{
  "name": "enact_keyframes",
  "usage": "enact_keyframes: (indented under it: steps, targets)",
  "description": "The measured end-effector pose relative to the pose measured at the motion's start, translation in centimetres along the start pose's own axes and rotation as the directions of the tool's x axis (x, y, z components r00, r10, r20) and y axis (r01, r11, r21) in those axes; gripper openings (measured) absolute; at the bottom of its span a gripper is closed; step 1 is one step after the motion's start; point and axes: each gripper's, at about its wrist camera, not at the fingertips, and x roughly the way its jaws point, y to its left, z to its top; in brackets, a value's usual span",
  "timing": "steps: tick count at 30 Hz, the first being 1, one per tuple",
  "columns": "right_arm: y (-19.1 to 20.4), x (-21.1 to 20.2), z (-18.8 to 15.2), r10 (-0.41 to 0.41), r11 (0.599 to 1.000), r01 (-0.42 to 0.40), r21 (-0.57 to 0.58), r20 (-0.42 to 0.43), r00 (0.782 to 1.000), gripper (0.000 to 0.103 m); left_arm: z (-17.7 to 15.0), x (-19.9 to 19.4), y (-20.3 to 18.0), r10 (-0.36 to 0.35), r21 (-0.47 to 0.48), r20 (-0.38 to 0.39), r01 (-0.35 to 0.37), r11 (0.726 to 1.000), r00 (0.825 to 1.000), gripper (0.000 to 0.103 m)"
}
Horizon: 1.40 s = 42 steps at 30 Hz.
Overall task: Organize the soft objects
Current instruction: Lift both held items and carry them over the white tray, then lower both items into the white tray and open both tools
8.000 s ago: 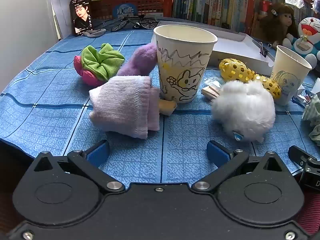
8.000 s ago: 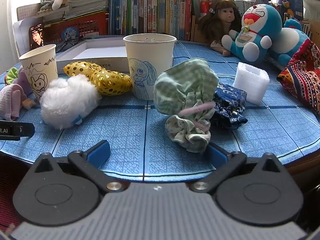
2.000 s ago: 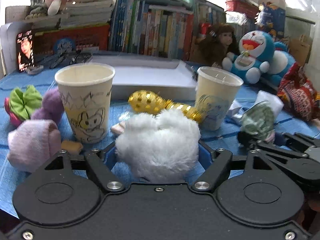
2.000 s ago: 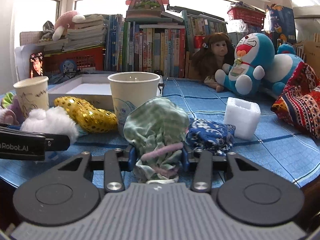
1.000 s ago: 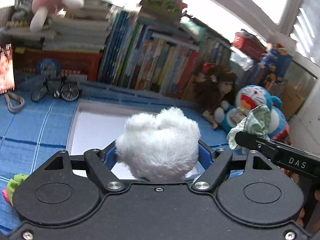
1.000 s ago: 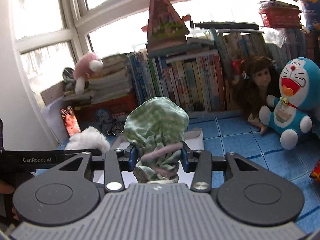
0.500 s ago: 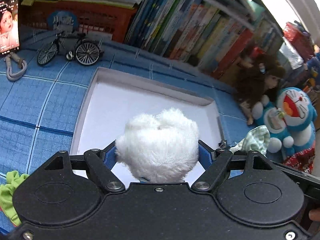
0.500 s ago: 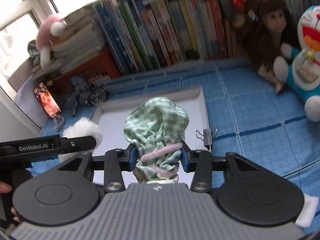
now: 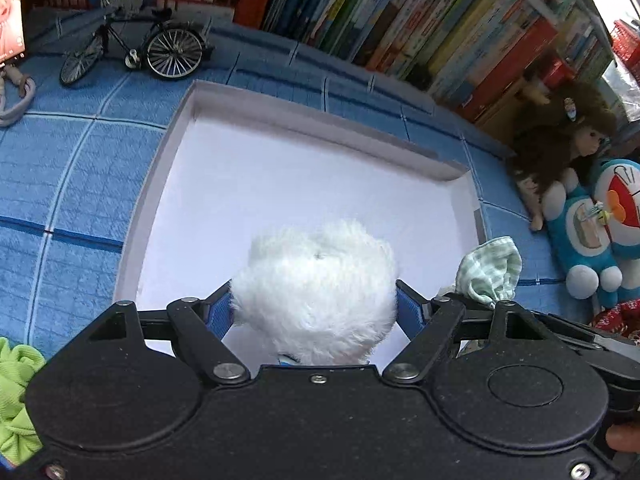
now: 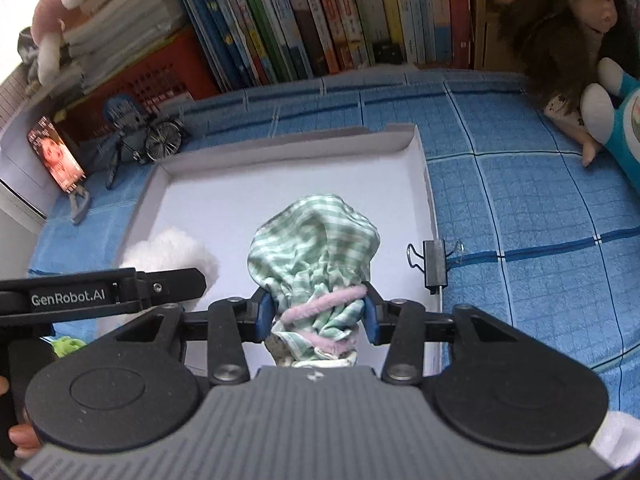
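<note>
Both bundles have come off the tablecloth and now hang over the white tray (image 9: 256, 120). Your left gripper (image 9: 314, 312) clamps the white pompom (image 9: 316, 288) wide; your right gripper (image 10: 318, 312) pinches the checked green scrunchie (image 10: 316, 240) at its gathered waist. Both look light and squashy.

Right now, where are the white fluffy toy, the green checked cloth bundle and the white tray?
white fluffy toy (image 9: 316, 284), left wrist view, middle of its fur.
green checked cloth bundle (image 10: 314, 246), right wrist view, upper gathered fabric.
white tray (image 9: 256, 184), left wrist view, bare floor.
</note>
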Motion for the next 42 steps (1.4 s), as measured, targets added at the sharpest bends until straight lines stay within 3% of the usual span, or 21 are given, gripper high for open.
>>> enact_keyframes:
  steps: [13, 16, 18, 24, 31, 42]
  targets:
    - [-0.9, 1.8, 0.4, -0.051, 0.999, 0.051, -0.001, -0.063, 0.997, 0.054, -0.1, 2.9, -1.0, -0.031, -0.001, -0.079, 0.031, 1.000, 0.996, 0.077]
    - [-1.3, 1.7, 0.6, -0.053, 0.999, 0.053, -0.001, -0.061, 0.997, 0.057, 0.0, 3.2, -1.0, -0.060, -0.013, -0.083, 0.059, 0.998, 0.995, 0.077]
    - [-1.5, 1.4, 0.6, -0.056, 0.998, 0.057, 0.007, -0.054, 0.997, 0.066, 0.0, 3.2, -1.2, -0.072, -0.015, -0.076, 0.071, 0.997, 0.995, 0.078]
    - [-2.0, 0.5, 0.7, -0.052, 0.998, 0.053, 0.028, -0.042, 0.998, 0.069, -0.2, 3.1, -1.3, -0.099, -0.016, -0.066, 0.098, 0.995, 0.993, 0.080]
    - [-2.8, -1.4, 0.8, -0.041, 0.998, 0.041, 0.044, -0.013, 0.999, 0.070, -0.8, 3.2, -1.5, -0.215, -0.032, -0.086, 0.213, 0.977, 0.973, 0.074]
    - [-3.2, -4.4, 0.5, -0.055, 0.997, 0.053, 0.052, 0.025, 0.998, 0.070, -1.7, 0.9, -2.2, -0.203, -0.011, -0.058, 0.203, 0.979, 0.977, 0.075]
